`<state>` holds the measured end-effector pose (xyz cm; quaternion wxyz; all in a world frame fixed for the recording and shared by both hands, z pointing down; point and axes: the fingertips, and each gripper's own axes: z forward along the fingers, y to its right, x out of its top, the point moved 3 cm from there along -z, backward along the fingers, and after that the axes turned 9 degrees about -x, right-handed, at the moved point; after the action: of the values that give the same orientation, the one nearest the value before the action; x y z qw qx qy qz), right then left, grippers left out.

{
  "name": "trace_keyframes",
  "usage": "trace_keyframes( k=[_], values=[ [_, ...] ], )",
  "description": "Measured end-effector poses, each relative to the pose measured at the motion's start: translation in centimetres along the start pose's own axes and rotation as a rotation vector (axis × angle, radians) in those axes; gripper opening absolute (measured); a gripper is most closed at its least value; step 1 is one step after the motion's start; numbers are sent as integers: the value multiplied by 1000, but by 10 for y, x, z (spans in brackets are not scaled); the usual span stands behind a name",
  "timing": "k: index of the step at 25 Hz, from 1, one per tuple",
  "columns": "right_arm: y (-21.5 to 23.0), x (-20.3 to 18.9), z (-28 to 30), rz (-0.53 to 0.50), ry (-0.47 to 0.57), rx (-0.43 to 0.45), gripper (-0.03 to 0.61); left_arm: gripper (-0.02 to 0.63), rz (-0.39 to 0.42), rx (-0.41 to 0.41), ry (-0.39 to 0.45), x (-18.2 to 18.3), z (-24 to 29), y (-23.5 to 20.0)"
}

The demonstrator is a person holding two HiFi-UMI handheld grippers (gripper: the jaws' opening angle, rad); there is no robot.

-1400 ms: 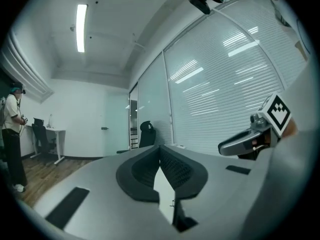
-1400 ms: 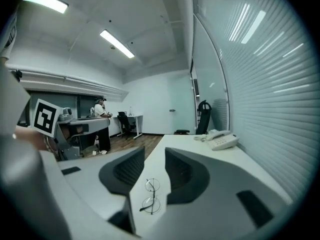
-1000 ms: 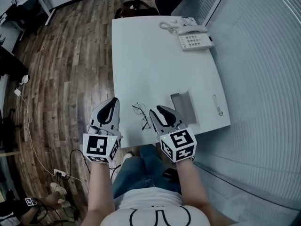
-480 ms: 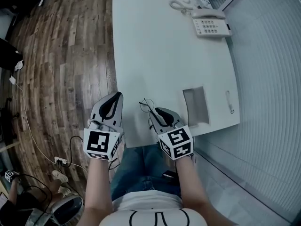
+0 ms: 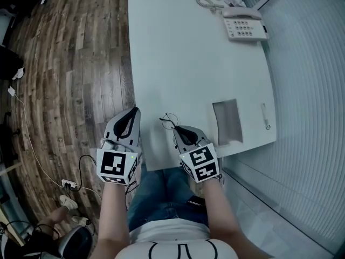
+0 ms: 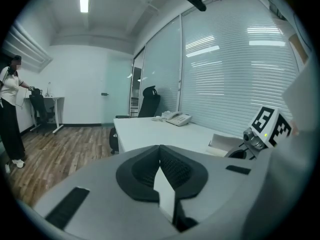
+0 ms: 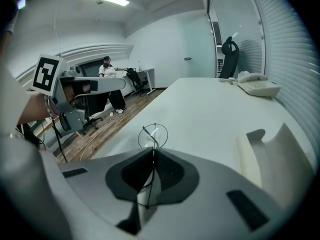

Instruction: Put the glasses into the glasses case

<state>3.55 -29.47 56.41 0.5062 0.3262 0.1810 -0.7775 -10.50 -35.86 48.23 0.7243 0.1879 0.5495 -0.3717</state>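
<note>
At the table's (image 5: 188, 63) near edge, the right gripper (image 5: 178, 129) is closing its jaws on the glasses (image 5: 169, 121). In the right gripper view, the thin wire frame runs down the seam between the two dark pads (image 7: 167, 171), and one round lens stands clear just beyond the tips. From the head view that free lens pokes out toward 11 o'clock from the jaws.

The glasses case (image 5: 226, 122) lies open on the tabletop at about 3 o'clock from the right gripper, near but apart from it. Its long axis runs 12 to 6 o'clock, parallel to the table's right edge. The right gripper view shows the case's pale wall low at its own 4 o'clock.

The left gripper (image 5: 135, 111), jaws together with nothing between them, hangs at 9 o'clock from the glasses, by the table's left edge and on the far side from the case.

The right hand is plainly the nearer. The likely next move is a short sideways carry toward 3 o'clock, probably with a turn so the frame lies along the case's 12-to-6 line.
</note>
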Motion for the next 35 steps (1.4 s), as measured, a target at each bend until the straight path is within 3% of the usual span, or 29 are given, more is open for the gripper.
trace_keyframes(
  k=[19, 28, 35],
  values=[
    [30, 69, -77, 56, 186, -107, 17, 17, 92, -41, 116, 63, -15, 26],
    [96, 45, -116, 133, 170, -208, 17, 17, 104, -99, 129, 76, 14, 57],
    [138, 14, -111, 160, 82, -226, 18, 17, 109, -135, 92, 70, 51, 81]
  ],
)
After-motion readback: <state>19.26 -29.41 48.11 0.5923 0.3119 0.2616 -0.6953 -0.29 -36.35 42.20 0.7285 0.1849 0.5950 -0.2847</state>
